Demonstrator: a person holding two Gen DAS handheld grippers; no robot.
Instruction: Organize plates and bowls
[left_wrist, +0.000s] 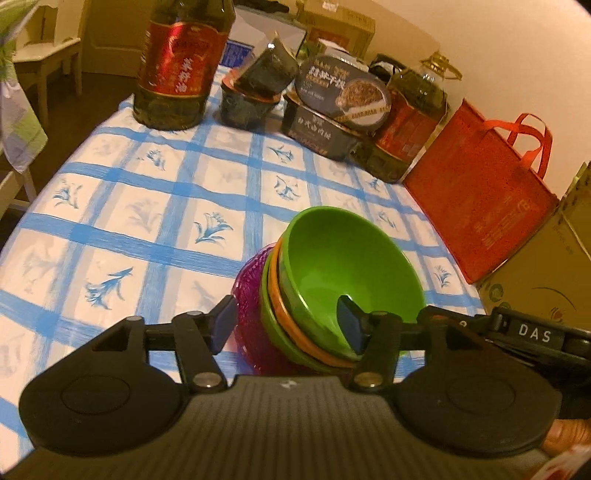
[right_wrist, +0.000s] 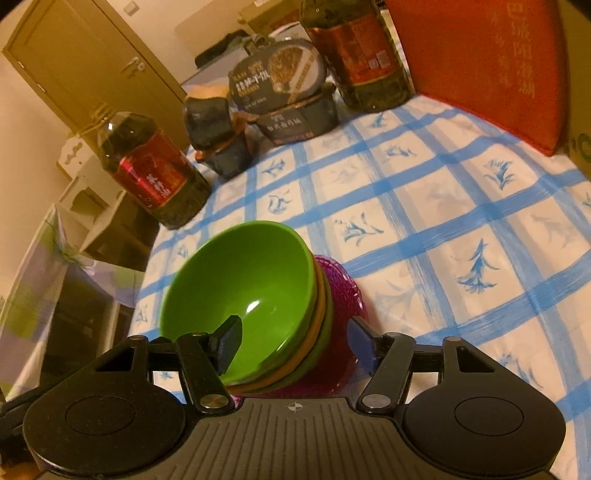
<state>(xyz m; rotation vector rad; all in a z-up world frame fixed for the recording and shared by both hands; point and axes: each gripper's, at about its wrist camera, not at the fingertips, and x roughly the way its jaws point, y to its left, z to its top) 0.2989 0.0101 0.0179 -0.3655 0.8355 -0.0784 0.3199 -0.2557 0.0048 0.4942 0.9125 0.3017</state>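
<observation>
Both tongs, left gripper (left_wrist: 290, 325) and right gripper (right_wrist: 295, 341), are sitting released, straddling the bowl stack (left_wrist: 343, 280) on the purple plate (left_wrist: 251, 295), mid-table (left_wrist: 147, 192).

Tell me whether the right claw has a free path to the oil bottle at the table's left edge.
Probably yes, around the side: the right claw stands open, straddling the bowl stack, which sits directly ahead; the oil bottle lies beyond, with bare tablecloth between.

Home dining room, checked tablecloth (left_wrist: 155, 206), oil bottles (left_wrist: 177, 62), door (right_wrist: 92, 62)
</observation>
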